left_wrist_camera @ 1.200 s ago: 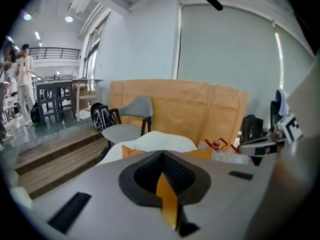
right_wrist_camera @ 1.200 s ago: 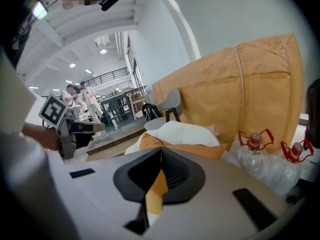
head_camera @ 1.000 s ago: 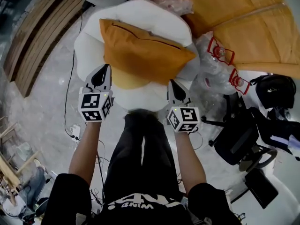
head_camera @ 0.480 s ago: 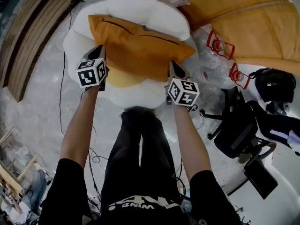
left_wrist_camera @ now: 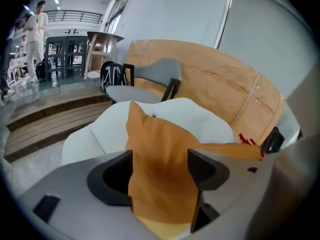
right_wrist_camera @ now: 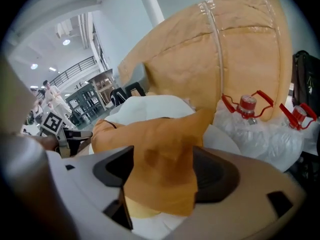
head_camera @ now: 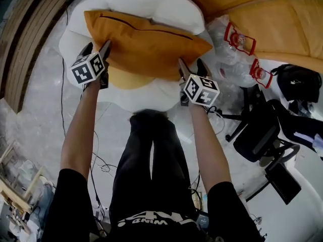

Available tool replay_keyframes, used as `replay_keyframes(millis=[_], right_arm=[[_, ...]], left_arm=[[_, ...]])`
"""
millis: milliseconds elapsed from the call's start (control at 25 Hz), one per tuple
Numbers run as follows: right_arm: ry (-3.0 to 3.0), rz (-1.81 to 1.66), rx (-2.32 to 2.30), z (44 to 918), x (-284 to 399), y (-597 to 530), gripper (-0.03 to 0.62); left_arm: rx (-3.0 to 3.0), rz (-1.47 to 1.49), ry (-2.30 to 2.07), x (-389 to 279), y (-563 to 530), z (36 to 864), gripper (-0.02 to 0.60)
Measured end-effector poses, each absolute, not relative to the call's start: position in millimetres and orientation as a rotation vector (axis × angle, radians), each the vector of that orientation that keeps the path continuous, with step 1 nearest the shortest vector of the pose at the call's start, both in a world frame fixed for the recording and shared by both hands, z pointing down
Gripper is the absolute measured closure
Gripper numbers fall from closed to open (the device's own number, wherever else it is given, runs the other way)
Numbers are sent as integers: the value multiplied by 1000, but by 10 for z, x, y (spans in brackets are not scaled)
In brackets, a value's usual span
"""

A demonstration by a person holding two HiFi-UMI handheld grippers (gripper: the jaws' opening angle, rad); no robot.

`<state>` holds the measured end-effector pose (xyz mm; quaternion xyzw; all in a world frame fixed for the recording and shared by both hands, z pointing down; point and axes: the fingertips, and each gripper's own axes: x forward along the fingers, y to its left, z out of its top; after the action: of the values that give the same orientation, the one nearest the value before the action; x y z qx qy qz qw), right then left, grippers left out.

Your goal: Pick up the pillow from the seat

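Observation:
An orange pillow [head_camera: 146,44] lies on a white padded seat [head_camera: 146,6], on top of a paler yellow cushion [head_camera: 126,79]. My left gripper [head_camera: 98,48] straddles the pillow's near-left corner. Its jaws are opening, and the orange fabric [left_wrist_camera: 160,174] fills the gap between them. My right gripper [head_camera: 192,64] straddles the near-right corner; its jaws are opening too, with the pillow [right_wrist_camera: 160,169] between them. In both gripper views the fabric reaches the jaws without looking squeezed. The pillow still rests on the seat.
Clear plastic bags with red-handled bottles [head_camera: 239,39] lie right of the seat, below a large tan cushion [head_camera: 272,14]. A black office chair [head_camera: 257,135] and a black bag [head_camera: 298,84] stand at right. Wooden steps [head_camera: 25,44] run along the left, cables [head_camera: 63,100] cross the floor.
Both grippers moved forward from in front of the seat to the pillow's near corners. Their jaws went from shut to wide apart around the fabric.

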<state>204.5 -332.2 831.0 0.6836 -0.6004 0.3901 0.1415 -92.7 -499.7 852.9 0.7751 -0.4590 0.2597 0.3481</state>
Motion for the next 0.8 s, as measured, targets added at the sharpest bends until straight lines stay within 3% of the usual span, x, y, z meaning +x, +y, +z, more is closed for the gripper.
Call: replay_keyframes(millis=[560, 640, 800], right_arm=[[-1732, 1196, 1955, 8683, 2066, -3420, 251], [-1728, 1165, 1961, 8680, 2070, -3408, 309], [-1796, 1135, 1901, 8690, 1957, -3359, 515]], left_arm=[[1943, 561, -1145, -829, -5036, 8827, 267], [1929, 539, -1118, -812, -5017, 8832, 323], [1927, 626, -1104, -802, -4882, 8880, 524]])
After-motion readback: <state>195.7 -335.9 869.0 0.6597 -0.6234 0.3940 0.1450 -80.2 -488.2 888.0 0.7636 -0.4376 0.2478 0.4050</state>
